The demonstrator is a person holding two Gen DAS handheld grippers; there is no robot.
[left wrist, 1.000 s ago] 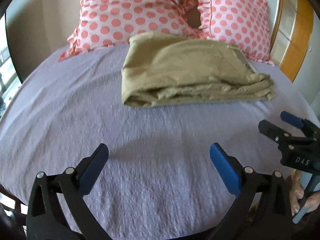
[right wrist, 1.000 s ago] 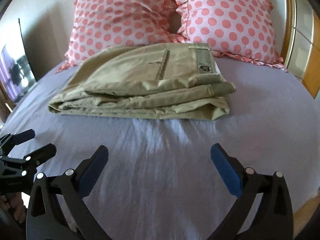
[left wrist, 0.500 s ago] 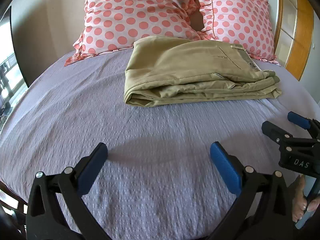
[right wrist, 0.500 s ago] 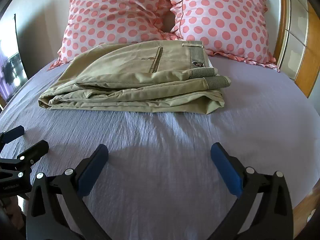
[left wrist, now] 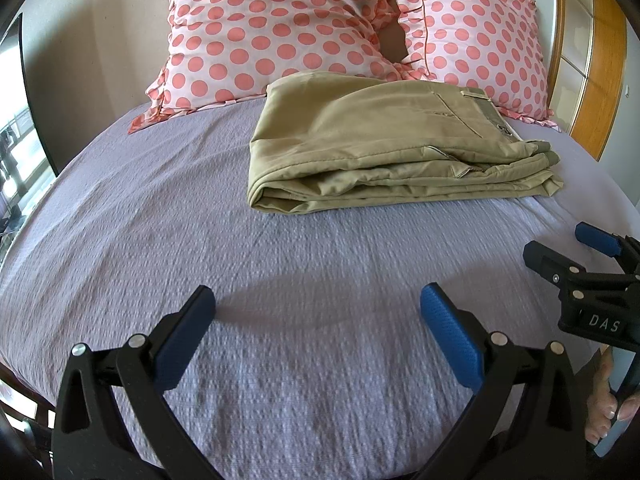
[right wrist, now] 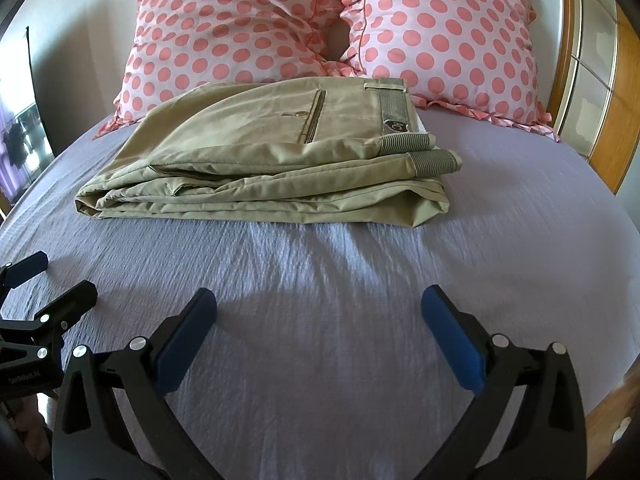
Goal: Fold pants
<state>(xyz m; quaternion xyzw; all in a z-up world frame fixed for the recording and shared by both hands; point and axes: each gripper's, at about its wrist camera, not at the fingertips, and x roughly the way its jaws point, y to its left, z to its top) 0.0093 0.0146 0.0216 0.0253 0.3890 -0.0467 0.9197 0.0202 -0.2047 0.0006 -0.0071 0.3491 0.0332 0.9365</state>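
Note:
Khaki pants (left wrist: 384,148) lie folded in a flat stack on the lilac bedspread (left wrist: 160,216), just in front of the pillows; they also show in the right wrist view (right wrist: 280,168), waistband to the right. My left gripper (left wrist: 318,312) is open and empty, held over the bedspread well short of the pants. My right gripper (right wrist: 320,312) is open and empty too, also short of the pants. Each gripper shows at the edge of the other's view: the right one (left wrist: 576,256), the left one (right wrist: 48,280).
Two pink polka-dot pillows (right wrist: 240,20) (right wrist: 452,28) lean at the head of the bed behind the pants. A wooden headboard (left wrist: 600,60) stands at the right. A dark screen and window (left wrist: 20,140) are at the left. The bed's edge lies under the grippers.
Both grippers have drawn back and tilted up a little, so the pants and pillows sit lower and farther in each view. The pants have not moved. Both stay open.

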